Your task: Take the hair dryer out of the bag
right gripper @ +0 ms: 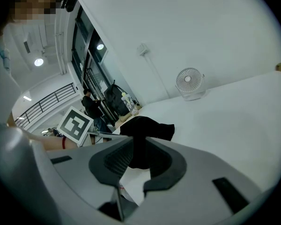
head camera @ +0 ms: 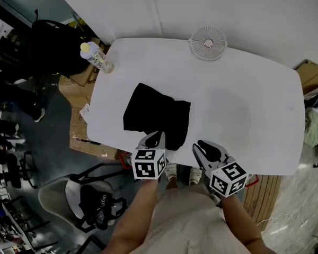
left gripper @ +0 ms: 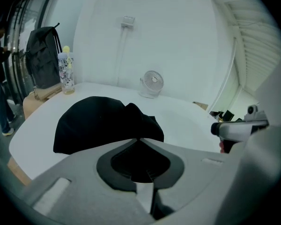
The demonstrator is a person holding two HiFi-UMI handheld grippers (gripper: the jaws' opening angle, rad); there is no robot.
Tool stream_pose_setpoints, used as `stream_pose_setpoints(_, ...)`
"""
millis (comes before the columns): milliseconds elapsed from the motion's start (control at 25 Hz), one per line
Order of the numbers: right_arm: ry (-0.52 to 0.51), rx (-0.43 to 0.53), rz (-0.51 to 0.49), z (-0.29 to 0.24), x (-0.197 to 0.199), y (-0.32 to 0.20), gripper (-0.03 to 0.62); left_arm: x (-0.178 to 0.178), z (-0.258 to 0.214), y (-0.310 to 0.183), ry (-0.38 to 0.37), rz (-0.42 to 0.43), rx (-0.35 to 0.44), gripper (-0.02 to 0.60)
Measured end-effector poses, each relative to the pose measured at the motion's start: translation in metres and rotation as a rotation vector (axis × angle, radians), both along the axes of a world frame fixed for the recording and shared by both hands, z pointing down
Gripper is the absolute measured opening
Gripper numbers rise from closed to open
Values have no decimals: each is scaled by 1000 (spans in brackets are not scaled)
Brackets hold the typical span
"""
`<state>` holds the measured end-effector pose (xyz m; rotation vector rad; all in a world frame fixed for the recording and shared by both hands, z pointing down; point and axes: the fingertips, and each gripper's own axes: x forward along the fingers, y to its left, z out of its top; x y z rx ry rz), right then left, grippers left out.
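Matt black cloth bag (head camera: 156, 115) (soft) on smooth table (head camera: 244, 115)

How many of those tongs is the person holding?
2. The left tongs are closed on the near edge of the black bag. The right tongs hover slightly open and empty over the table, just right of the bag.

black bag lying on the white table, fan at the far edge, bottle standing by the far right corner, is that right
Not quite: the bottle stands by the far left corner, not the right, as the head view shows. The rest holds: the black bag lies on the white table, and the fan sits at its far edge.
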<state>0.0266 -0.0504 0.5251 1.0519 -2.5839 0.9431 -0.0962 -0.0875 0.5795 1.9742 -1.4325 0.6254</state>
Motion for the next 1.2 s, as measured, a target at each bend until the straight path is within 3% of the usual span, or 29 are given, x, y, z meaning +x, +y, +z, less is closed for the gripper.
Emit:
stream_pose_setpoints(360,2,-2,-6,-1,-4,-1,72,-23,-11,-13,153,-138,-1,23)
stream_pose_setpoints(960,24,-8,-4,4,-11,-4,74,-53,1,-26,176,-255,-30,23)
stream_pose_setpoints(1200,83,5,-35,13,-14,-18,118,-55,4,-28,207,-264,-40,22)
